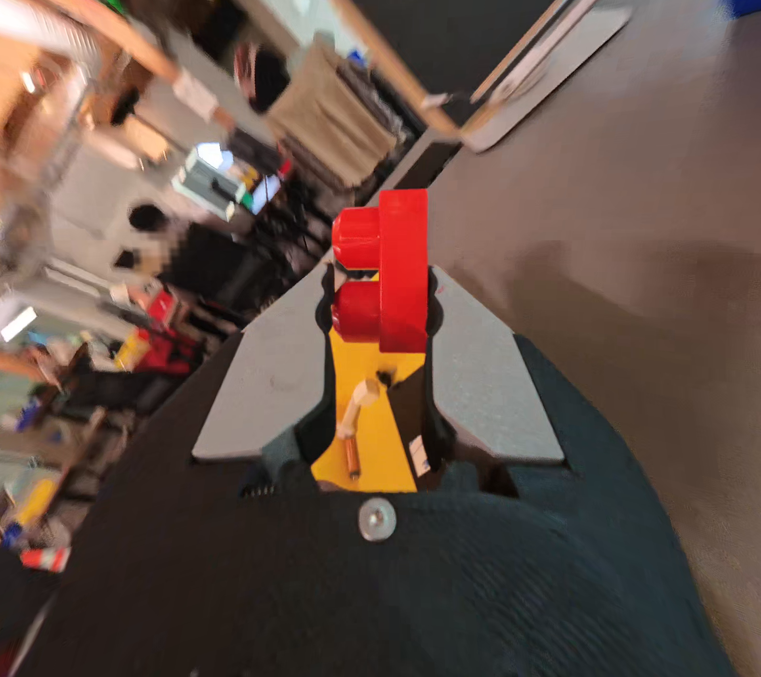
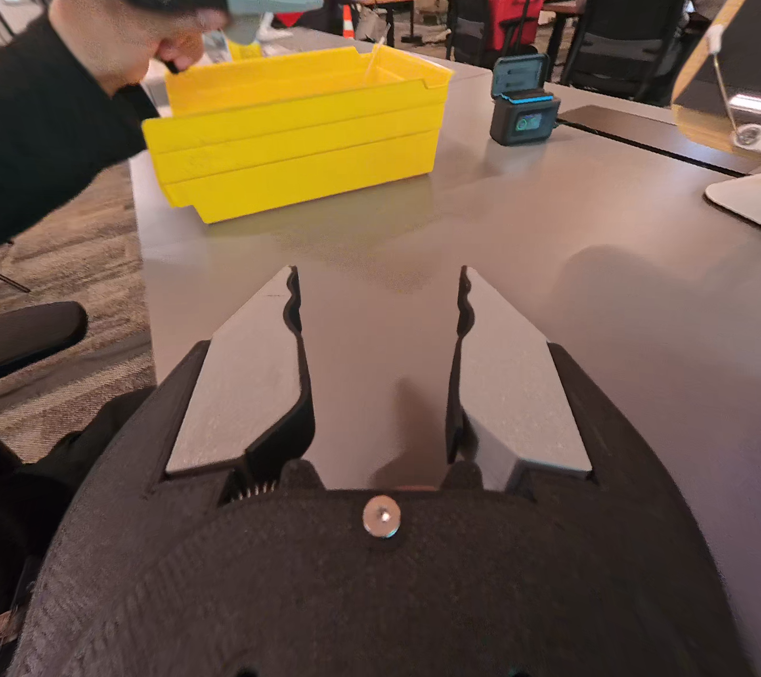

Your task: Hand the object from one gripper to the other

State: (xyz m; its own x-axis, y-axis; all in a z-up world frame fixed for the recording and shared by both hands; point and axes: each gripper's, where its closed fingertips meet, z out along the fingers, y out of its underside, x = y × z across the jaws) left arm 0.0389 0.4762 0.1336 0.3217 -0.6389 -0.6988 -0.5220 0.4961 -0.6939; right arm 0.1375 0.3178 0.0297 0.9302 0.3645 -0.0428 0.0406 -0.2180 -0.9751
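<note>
Grey table (image 2: 514, 245) bears yellow bin (image 2: 296, 146) (beside charger case (image 2: 523, 113)).

There were two grippers. The left one (image 1: 381, 278) had two grey fingers (image 1: 271, 381), and so did the right one (image 2: 379, 274). There was one red block (image 1: 401, 270), and I could see two round bumps on its side. One yellow bin (image 2: 296, 146) sat on one grey table (image 2: 514, 245). Inside the bin I counted one pale bendy piece (image 1: 358, 406) and one small brown stick (image 1: 352, 459). One little dark box (image 2: 523, 109) stood with its lid up. Two black chairs (image 2: 634, 27) stood behind the table. One orange cone (image 2: 348, 22) stood far back.
</note>
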